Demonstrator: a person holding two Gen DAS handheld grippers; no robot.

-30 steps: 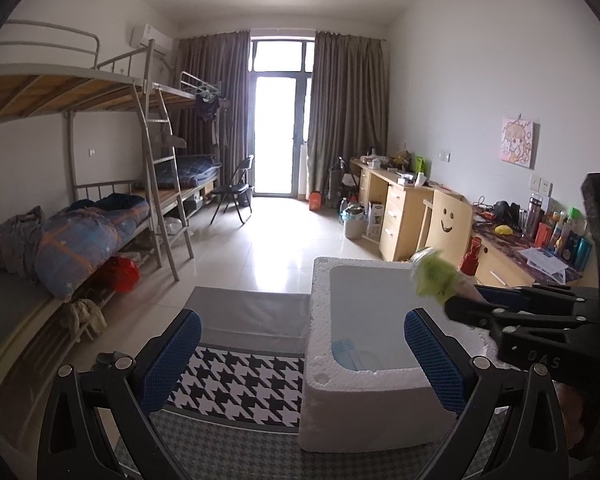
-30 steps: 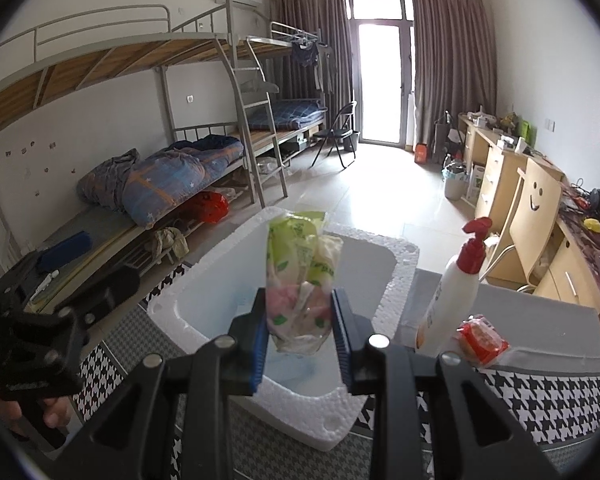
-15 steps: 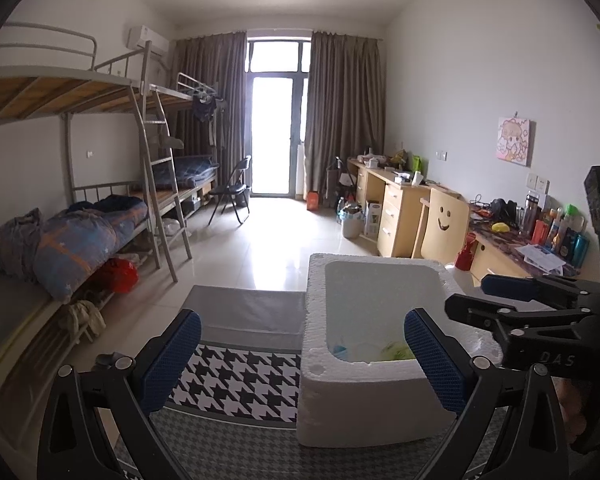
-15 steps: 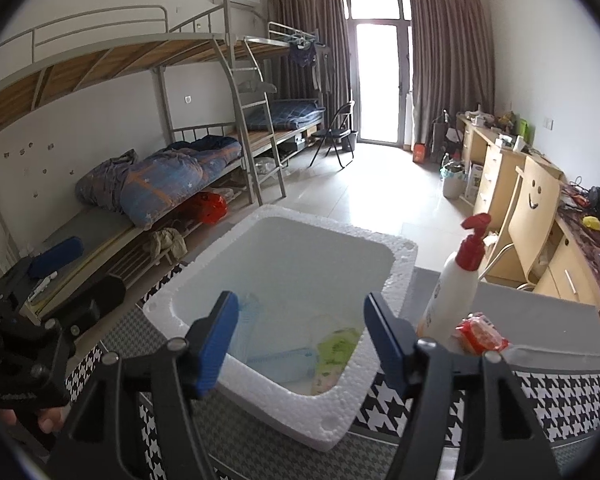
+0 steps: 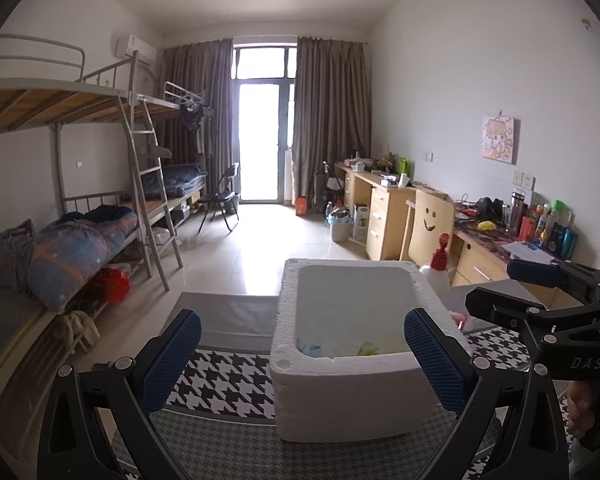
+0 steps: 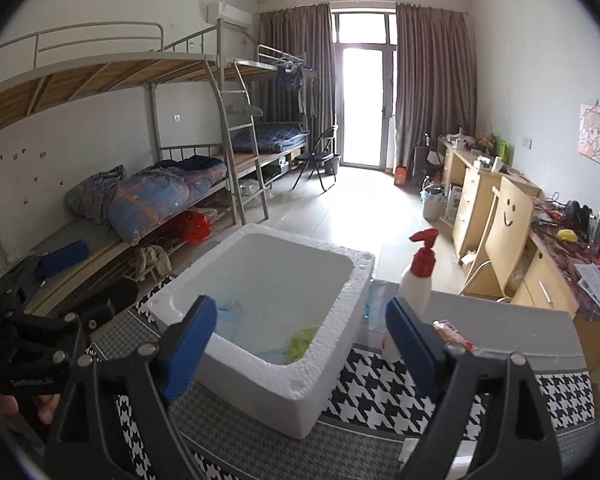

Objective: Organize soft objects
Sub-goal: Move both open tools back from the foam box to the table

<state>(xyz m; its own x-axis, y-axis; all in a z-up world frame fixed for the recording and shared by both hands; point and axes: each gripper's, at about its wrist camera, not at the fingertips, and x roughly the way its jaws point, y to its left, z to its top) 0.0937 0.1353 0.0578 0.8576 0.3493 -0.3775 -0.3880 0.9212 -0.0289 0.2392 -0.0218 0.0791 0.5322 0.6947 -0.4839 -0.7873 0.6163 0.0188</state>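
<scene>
White rectangular polystyrene foam box (image 6: pixel 332 376), open-topped, standing on the desk (image 6: pixel 512 320) under a black-and-white houndstooth cloth (image 6: pixel 384 384); landmark for all entries below

Inside the box, on its floor: green soft plastic pouch (image 6: pixel 300 342), lying toward the near right corner; light-blue soft packet (image 6: pixel 230 314) toward the left wall, a further pale blue piece beneath and between the two. Seen from the left wrist as green (image 5: pixel 366 347) and blue (image 5: pixel 308 348) patches just behind the near wall; small pale item between them, kind not clear

Right of the box, just beside its wall: white plastic pump bottle with red nozzle (image 6: pixel 418 286), upright. Nearer than the bottle, still right of the box: red-and-orange snack packet (image 6: pixel 454 334), partly hidden by a blue pad

Right hand-held gripper (image 6: pixel 300 340): black frame, blue pads, above the near edge of the box, jaws opening and wide apart, nothing between them, released; pouch lying free below in the box

Left hand-held gripper (image 5: pixel 300 354): black frame, blue pads, left-front of the box, jaws spread wide, grasping nothing, right pad in line with the near wall of the box

Beyond the box: tiled floor, metal bunk beds with a blue quilt (image 6: pixel 152 196) to its left, wooden chair with smiley face (image 6: pixel 508 216) to its right
</scene>
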